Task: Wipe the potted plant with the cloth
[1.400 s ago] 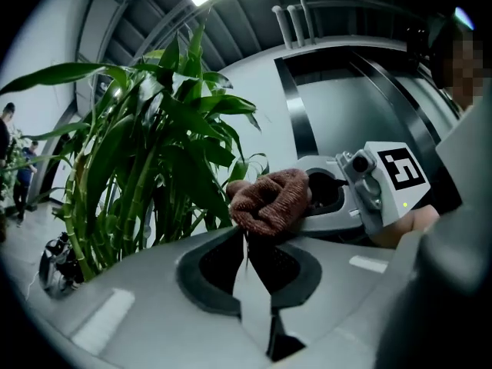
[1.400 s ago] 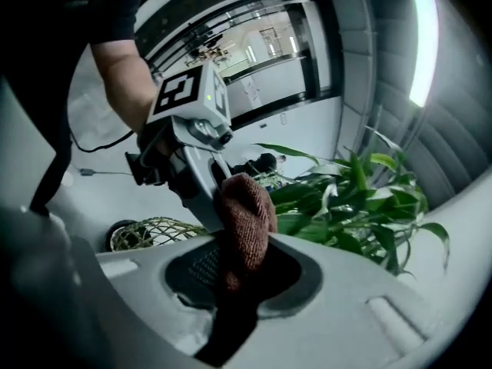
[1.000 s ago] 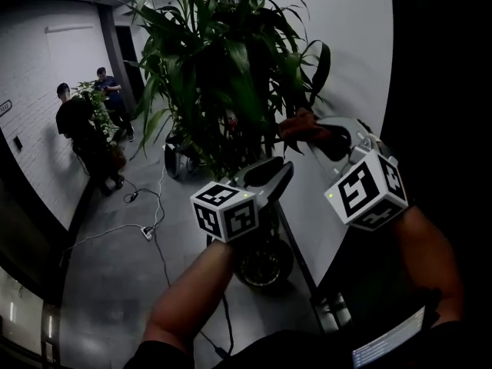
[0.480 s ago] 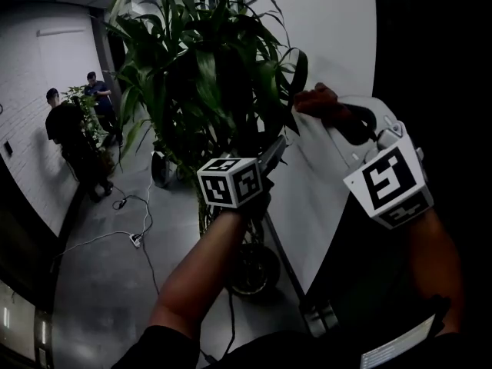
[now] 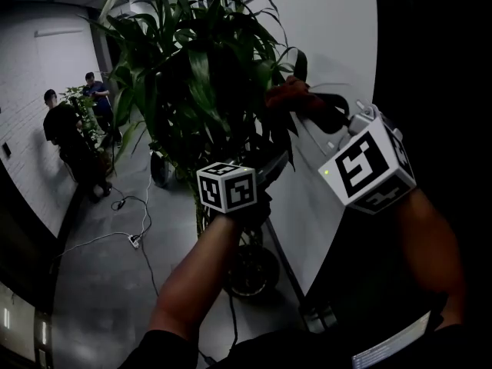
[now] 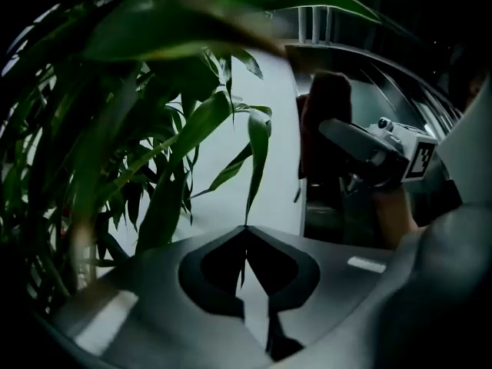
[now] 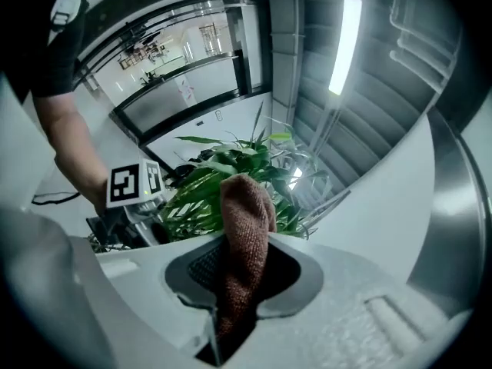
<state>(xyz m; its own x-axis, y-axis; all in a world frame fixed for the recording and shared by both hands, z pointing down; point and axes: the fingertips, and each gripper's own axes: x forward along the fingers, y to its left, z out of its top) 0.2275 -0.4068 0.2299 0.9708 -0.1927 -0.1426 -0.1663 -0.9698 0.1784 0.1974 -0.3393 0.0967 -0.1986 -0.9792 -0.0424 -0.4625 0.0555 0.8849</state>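
The tall potted plant [image 5: 192, 68] with long green leaves fills the middle of the head view. My left gripper [image 5: 275, 161] reaches into its lower right side. In the left gripper view its jaws [image 6: 246, 233] are shut on the tip of a hanging leaf [image 6: 257, 152]. My right gripper [image 5: 311, 108] is to the right and higher, shut on a brown cloth [image 5: 286, 94] that touches the outer leaves. In the right gripper view the cloth [image 7: 246, 221] sticks up from between the jaws [image 7: 234, 283], with the plant [image 7: 231, 167] just beyond it.
A white panel [image 5: 330, 37] stands directly behind the plant on the right. The pot sits on a round wheeled base [image 5: 250, 267]. Cables and a plug strip [image 5: 134, 241] lie on the grey floor. Two people [image 5: 65, 129] stand at a second plant far left.
My left gripper has pushed deeper into the foliage and shut on a leaf tip. The right gripper with the cloth rose, then swung left against the leaves.
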